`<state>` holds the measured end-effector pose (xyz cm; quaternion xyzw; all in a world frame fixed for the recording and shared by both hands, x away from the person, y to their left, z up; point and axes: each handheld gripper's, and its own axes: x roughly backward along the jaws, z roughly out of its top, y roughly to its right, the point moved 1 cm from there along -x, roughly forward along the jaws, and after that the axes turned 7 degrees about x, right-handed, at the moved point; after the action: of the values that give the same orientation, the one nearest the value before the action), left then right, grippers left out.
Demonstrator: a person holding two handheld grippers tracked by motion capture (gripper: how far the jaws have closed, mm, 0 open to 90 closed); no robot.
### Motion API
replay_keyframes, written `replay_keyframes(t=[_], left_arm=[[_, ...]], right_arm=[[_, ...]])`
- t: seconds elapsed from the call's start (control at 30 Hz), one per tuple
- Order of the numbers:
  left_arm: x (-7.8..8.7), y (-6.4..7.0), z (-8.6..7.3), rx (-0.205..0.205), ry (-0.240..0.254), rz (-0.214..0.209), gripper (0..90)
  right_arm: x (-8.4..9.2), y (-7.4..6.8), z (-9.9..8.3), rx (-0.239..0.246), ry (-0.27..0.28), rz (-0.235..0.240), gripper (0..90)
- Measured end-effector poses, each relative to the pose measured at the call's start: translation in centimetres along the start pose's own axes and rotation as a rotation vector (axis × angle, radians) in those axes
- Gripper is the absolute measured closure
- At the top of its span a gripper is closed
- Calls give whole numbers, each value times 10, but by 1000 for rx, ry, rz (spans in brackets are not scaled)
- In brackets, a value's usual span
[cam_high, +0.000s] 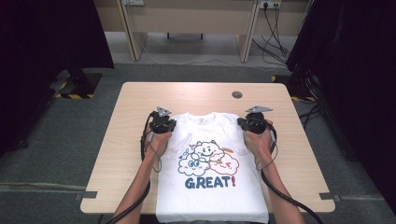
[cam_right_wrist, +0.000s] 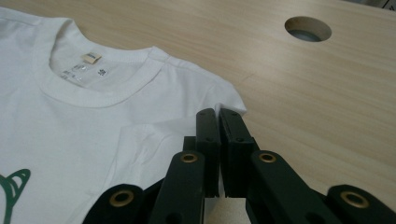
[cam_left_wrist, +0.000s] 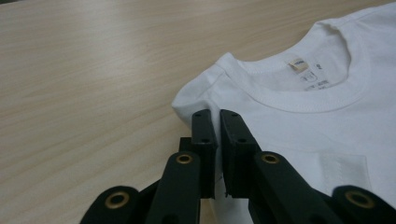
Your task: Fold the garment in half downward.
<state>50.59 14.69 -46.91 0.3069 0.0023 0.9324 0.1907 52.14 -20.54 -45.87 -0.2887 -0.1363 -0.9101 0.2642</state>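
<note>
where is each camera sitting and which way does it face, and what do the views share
High view: above the person's side, looking forward and down on the table; both forearms, left gripper and right gripper show.
Left gripper view: rides the left gripper, looking along its shut jaws at the white t-shirt shoulder.
Right gripper view: rides the right gripper, jaws shut on the other shoulder, cable hole beyond.
Shared: both gripper views show the collar label.

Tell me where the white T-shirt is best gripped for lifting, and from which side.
At its two shoulder corners, from the person's side. The T-shirt lies flat, collar away; the left hand-held gripper and right hand-held gripper are each shut on a shoulder edge.
</note>
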Motion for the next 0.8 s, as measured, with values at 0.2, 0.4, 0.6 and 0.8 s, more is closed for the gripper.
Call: replay_keyframes(t=[0.2,0.4,0.6,0.8], left_arm=[[2,2,8,-6,29,9,845],[11,2,24,-23,87,12,845],[23,5,44,-35,168,-9,845],[39,13,63,-70,231,-34,845]], right_arm=[[2,-3,11,14,19,-8,879],[10,-1,24,7,64,-15,879],[27,2,40,18,131,-22,879],[43,2,49,46,186,-16,879]])
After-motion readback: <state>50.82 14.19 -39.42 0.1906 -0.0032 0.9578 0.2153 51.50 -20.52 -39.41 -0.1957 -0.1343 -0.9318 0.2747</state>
